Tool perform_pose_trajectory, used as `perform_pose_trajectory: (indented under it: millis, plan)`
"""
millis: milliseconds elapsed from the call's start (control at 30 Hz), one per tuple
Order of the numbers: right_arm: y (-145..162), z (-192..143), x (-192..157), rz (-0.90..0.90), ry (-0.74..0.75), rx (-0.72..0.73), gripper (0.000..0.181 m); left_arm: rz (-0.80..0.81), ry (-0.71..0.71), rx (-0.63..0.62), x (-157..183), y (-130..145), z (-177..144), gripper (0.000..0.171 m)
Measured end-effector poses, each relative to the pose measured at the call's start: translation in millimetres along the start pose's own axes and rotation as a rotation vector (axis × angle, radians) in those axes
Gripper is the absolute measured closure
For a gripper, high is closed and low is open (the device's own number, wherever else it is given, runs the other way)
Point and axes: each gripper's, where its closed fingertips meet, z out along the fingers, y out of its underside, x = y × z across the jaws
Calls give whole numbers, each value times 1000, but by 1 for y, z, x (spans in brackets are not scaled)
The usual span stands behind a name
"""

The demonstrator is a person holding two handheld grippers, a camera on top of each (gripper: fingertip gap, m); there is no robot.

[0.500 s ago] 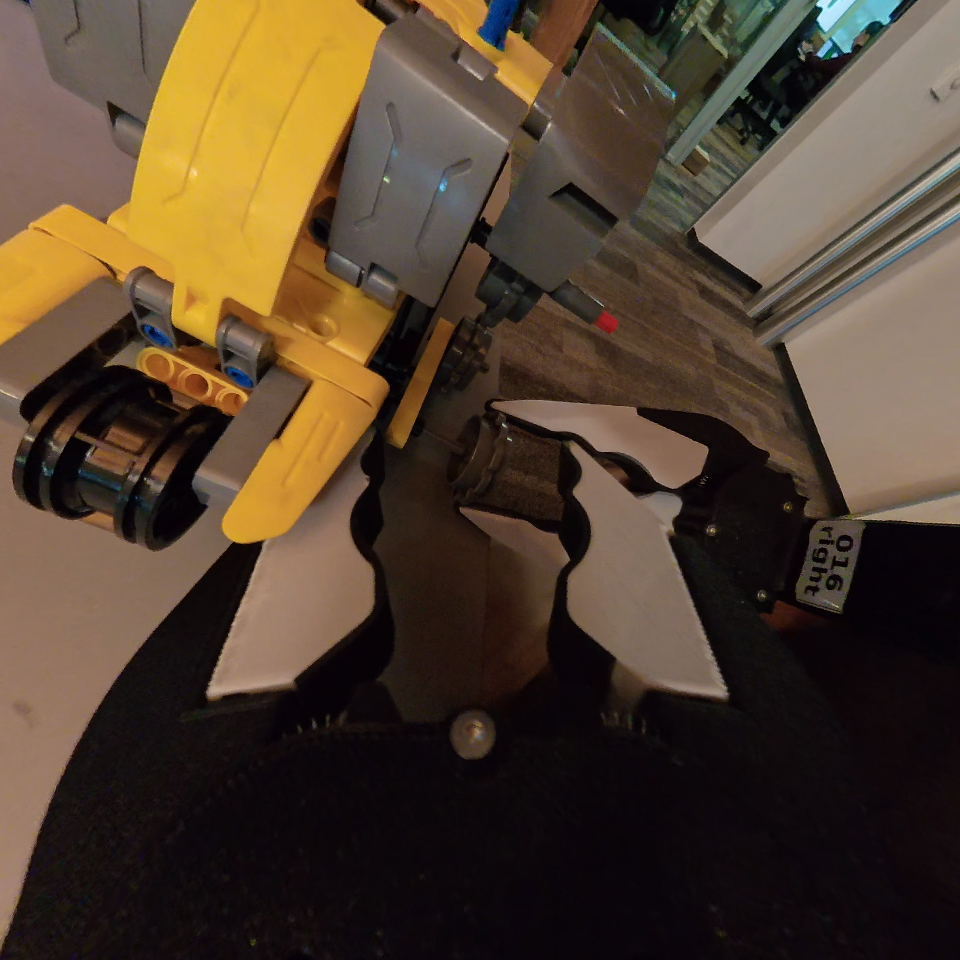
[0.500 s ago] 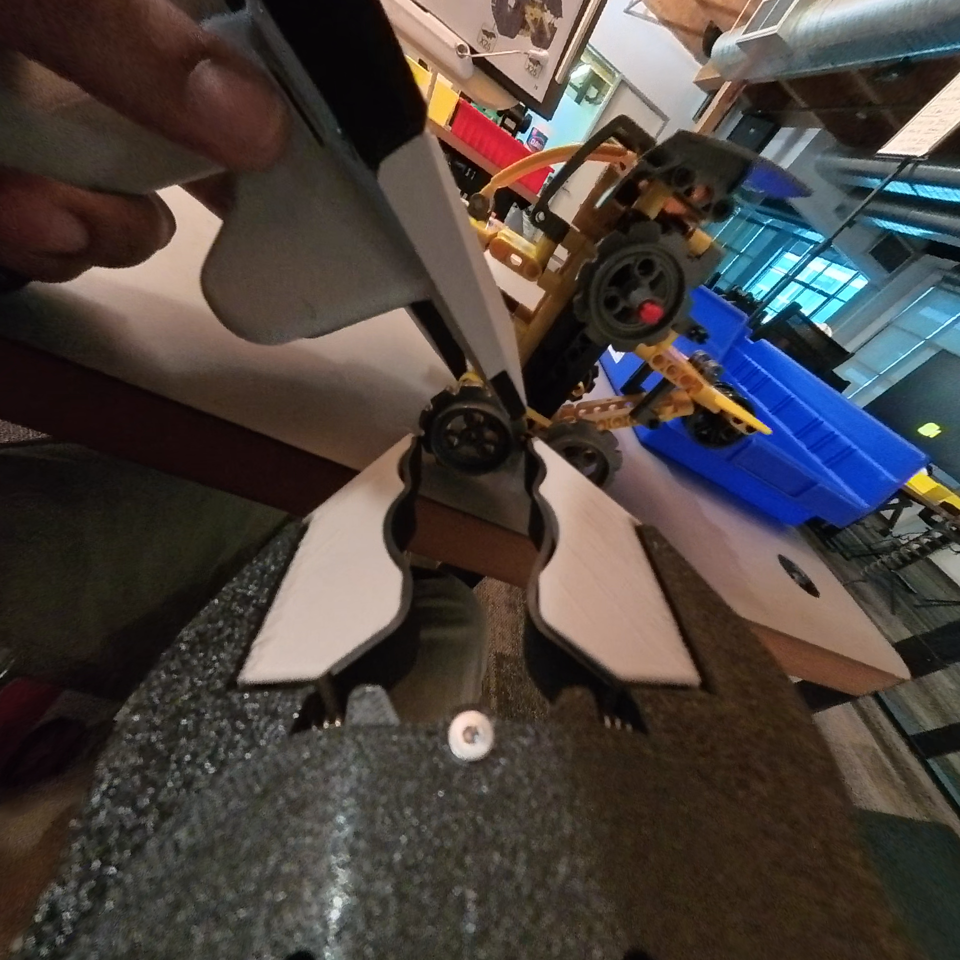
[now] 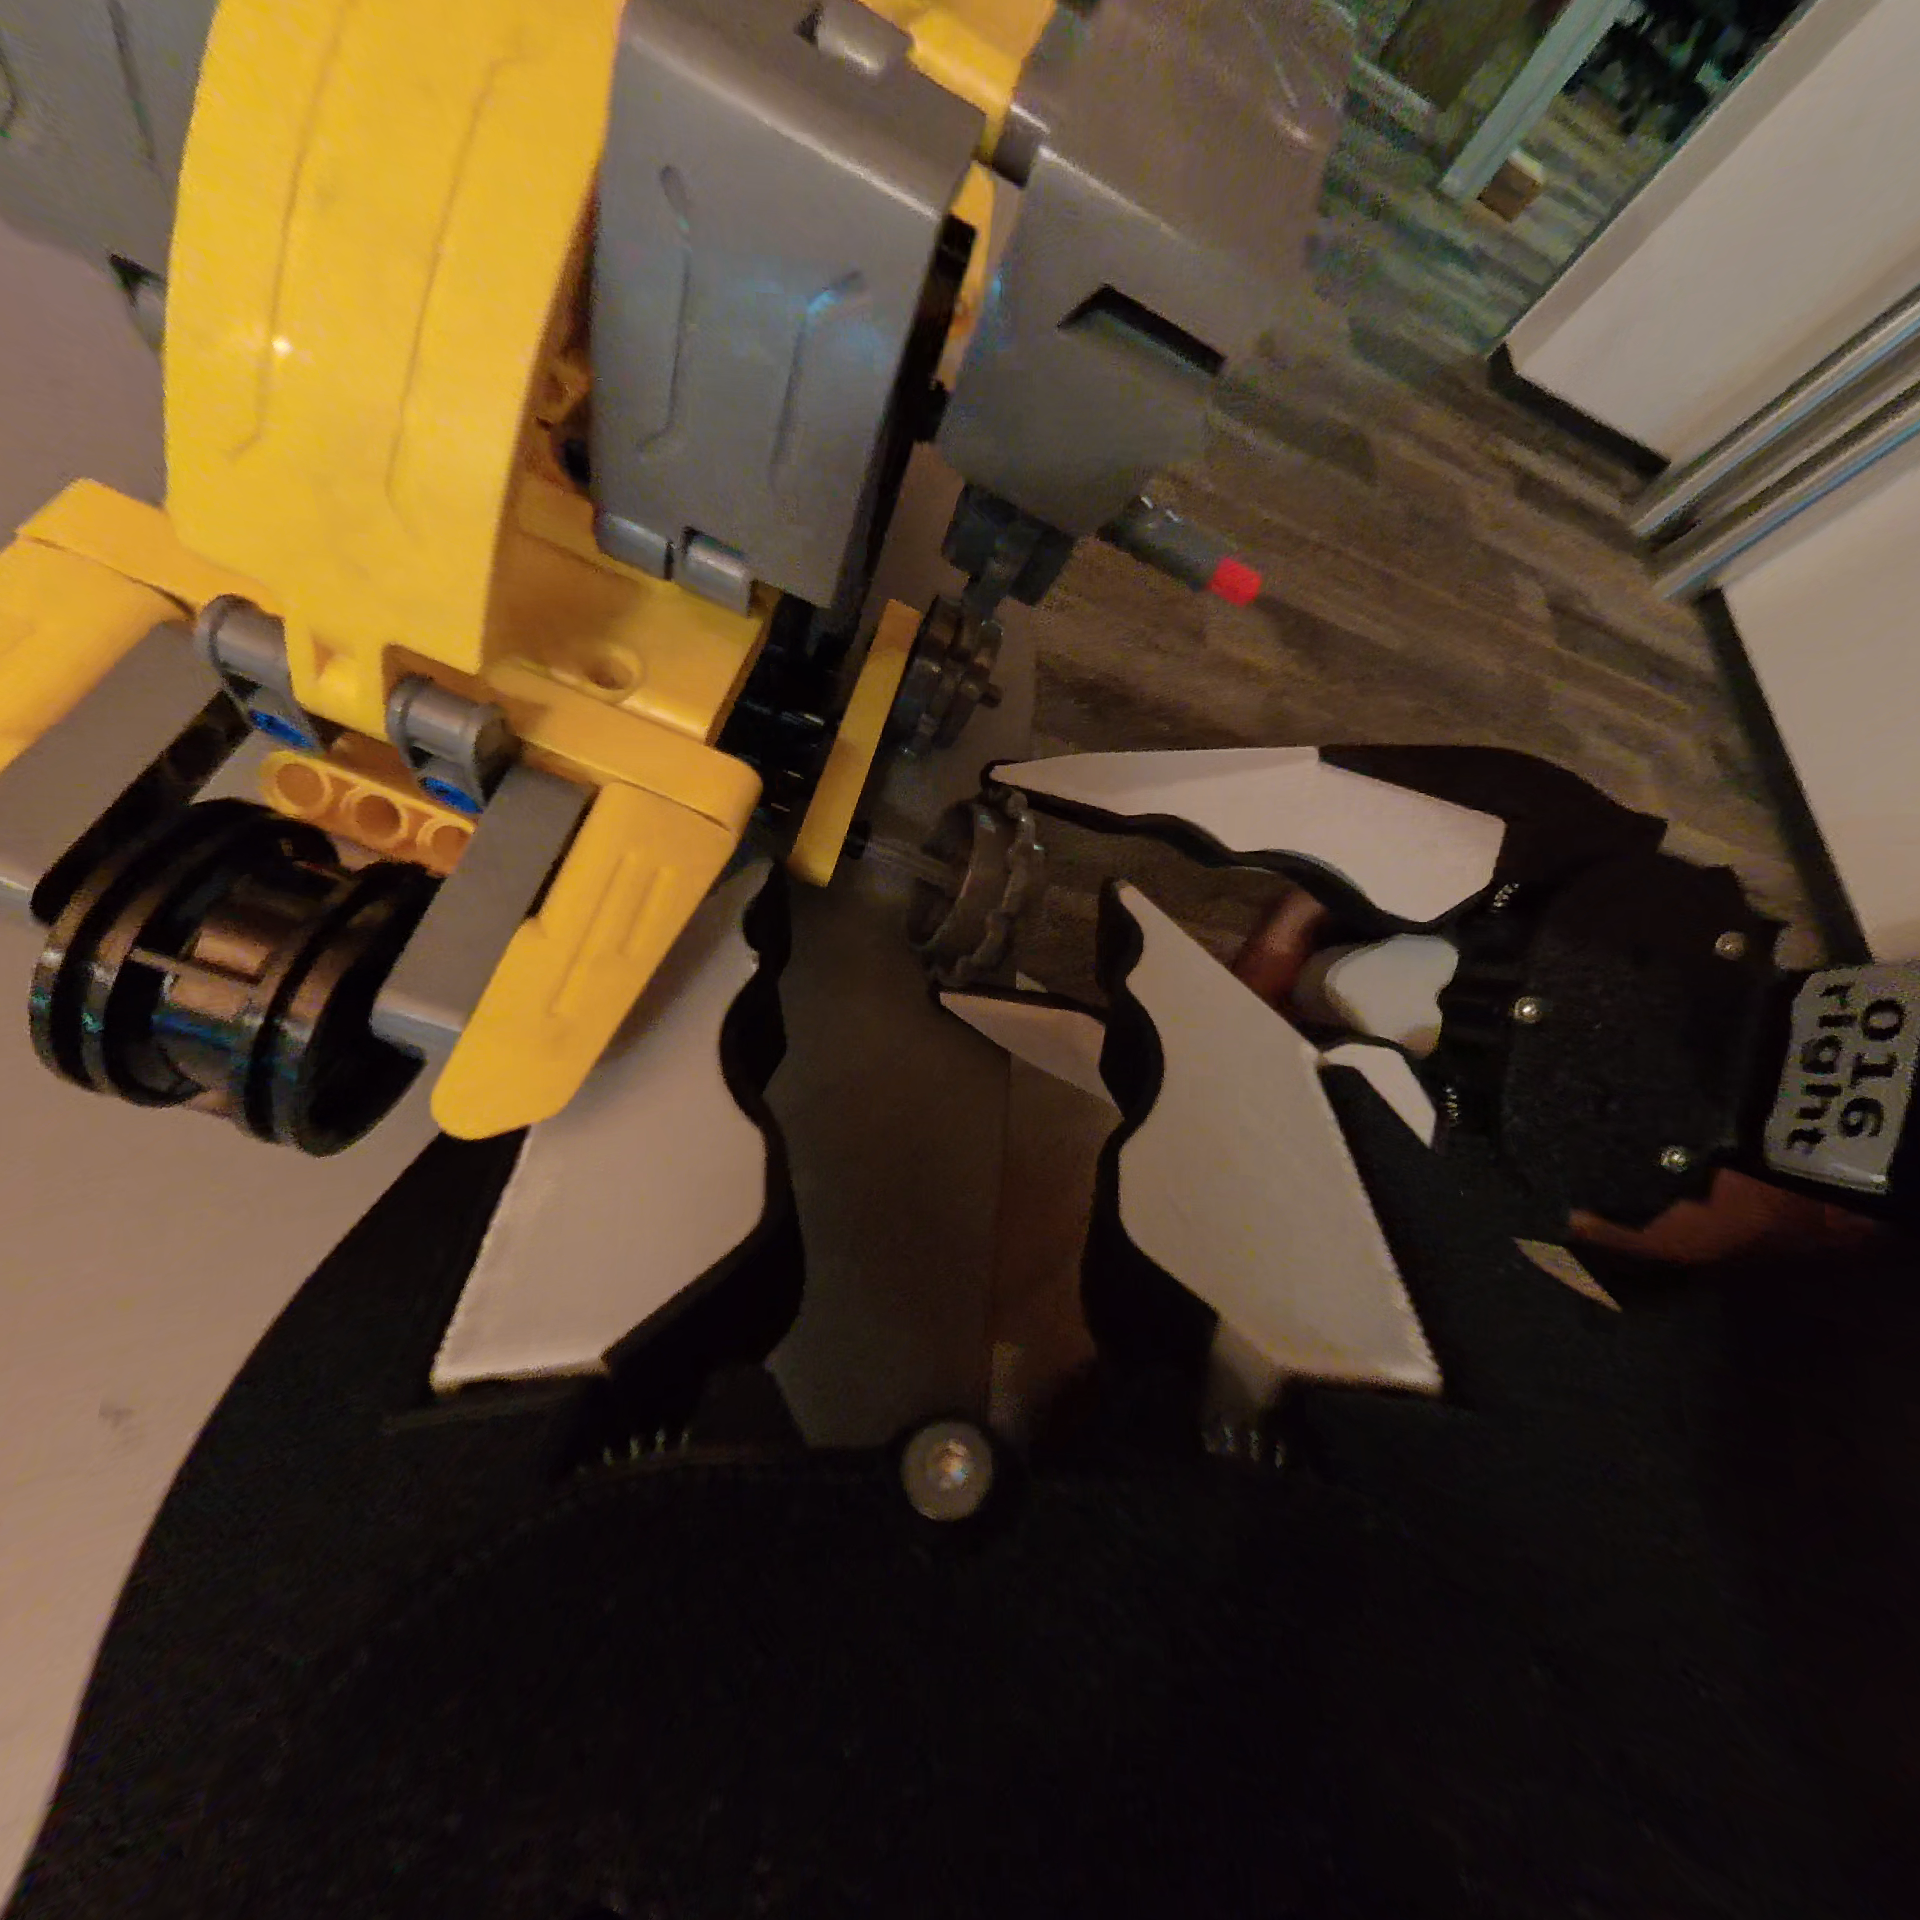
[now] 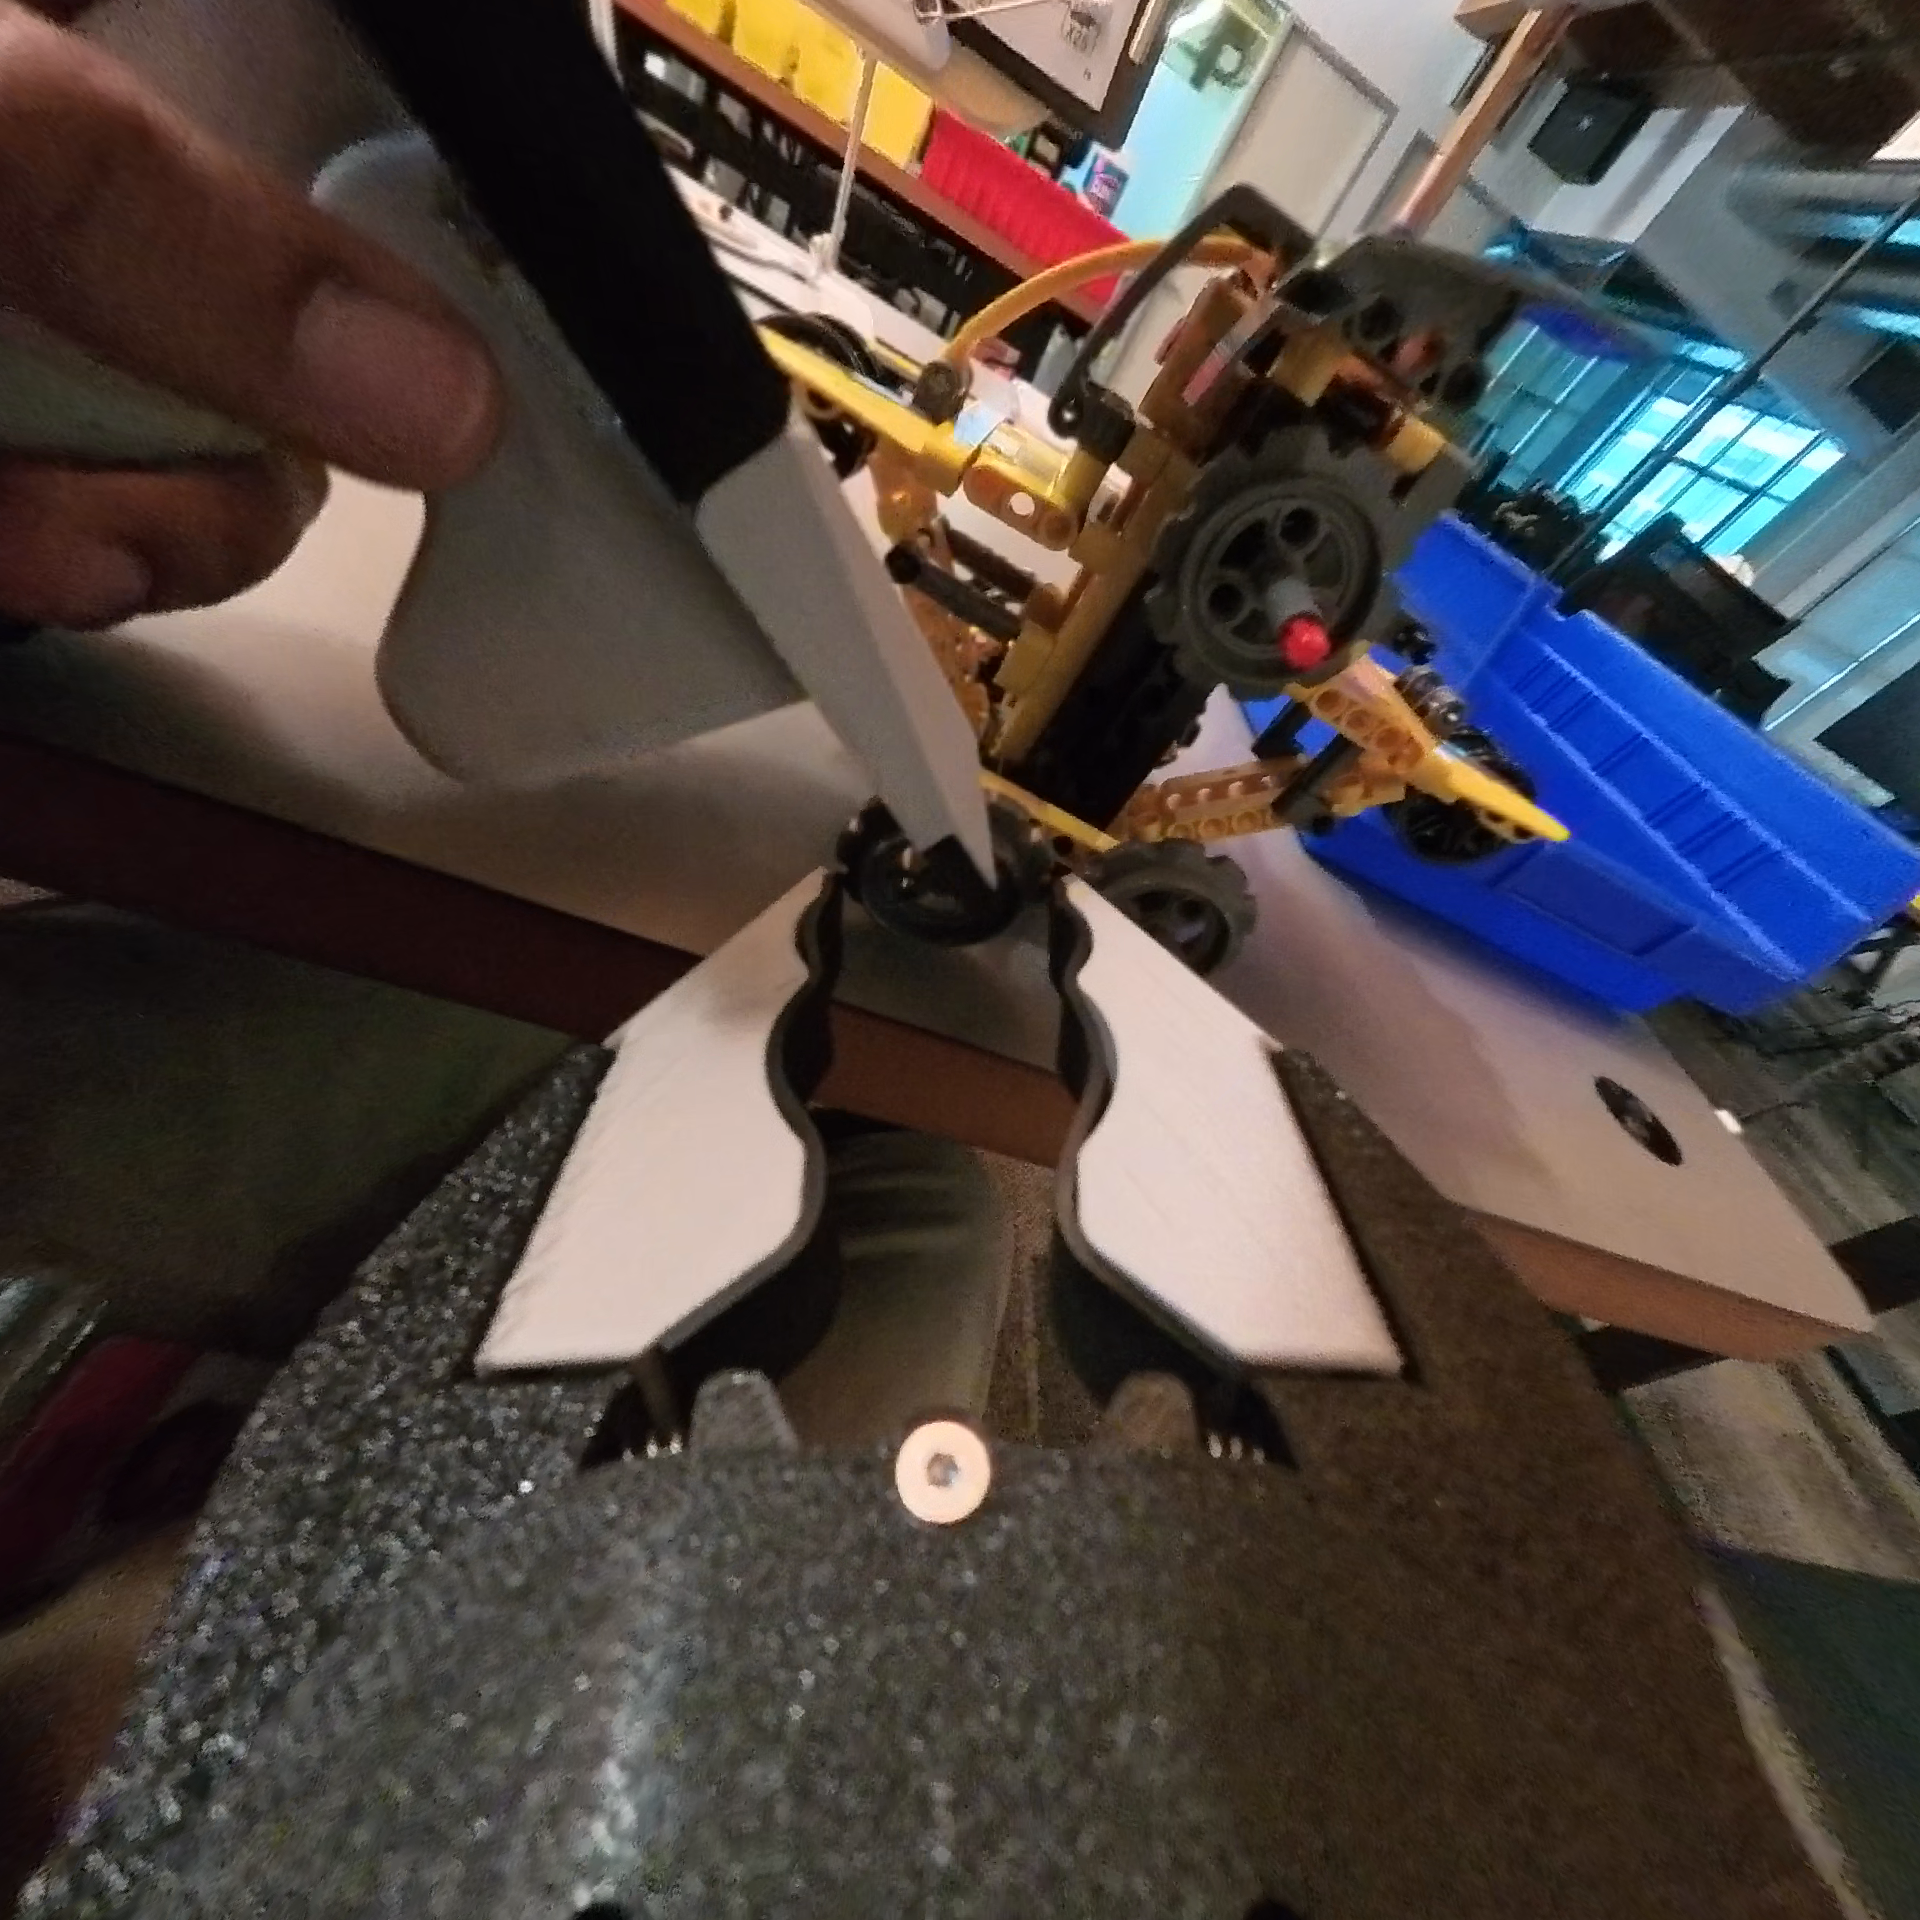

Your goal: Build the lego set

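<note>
Left wrist view: right gripper (image 3: 961,914) clamped on small dark wheel (image 3: 977,899), just off the yellow model's (image 3: 416,395) near right corner, apart from it. Left gripper (image 3: 894,987) spread wide, empty, tip beside model. Blue bin (image 4: 1621,769) far right on table (image 4: 1507,1174).

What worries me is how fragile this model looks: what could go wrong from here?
1. The right tool pinches the small wheel only at its fingertips, right at the table edge. A slip would likely drop it to the floor.
2. One finger of the open left tool crowds the same wheel and could knock it loose.
3. The yellow model stands close to that edge, so a hard push might shove it or pop parts off.
</note>
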Motion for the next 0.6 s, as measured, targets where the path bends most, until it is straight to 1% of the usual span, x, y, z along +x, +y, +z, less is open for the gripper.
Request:
perform_pose_trajectory:
  millis: [167, 267, 367, 400, 433, 467, 500, 533, 567, 600]
  plan:
    - [0, 0, 1, 28, -26, -7, 142, 19, -26, -3, -1, 0, 0, 121]
    - [-2, 0, 1, 20, -44, -3, 142, 3, -39, 4, -6, -1, 0, 129]
    - [-2, 2, 0, 10, -68, 9, 142, -32, -33, 14, -9, -3, -2, 132]
    - [-2, 3, 0, 10, -75, 22, 142, -45, -33, 22, -11, -4, -3, 136]
    - [-4, 4, 1, 11, -77, 42, 142, -57, -38, 36, -13, -5, -4, 147]
    - [-6, 5, 2, 10, -75, 66, 142, -71, -35, 48, -14, -7, -5, 151]
    - [-7, 6, 2, 6, -74, 85, 142, -76, -15, 59, -13, -8, -7, 162]
    - [-7, 7, 2, 9, -75, 93, 142, -84, -11, 67, -13, -9, -8, 164]
    - [-6, 7, 1, 15, -77, 94, 142, -87, -2, 72, -12, -9, -8, 160]
    - [-4, 7, 1, 16, -75, 97, 142, -87, 9, 73, -11, -10, -8, 153]
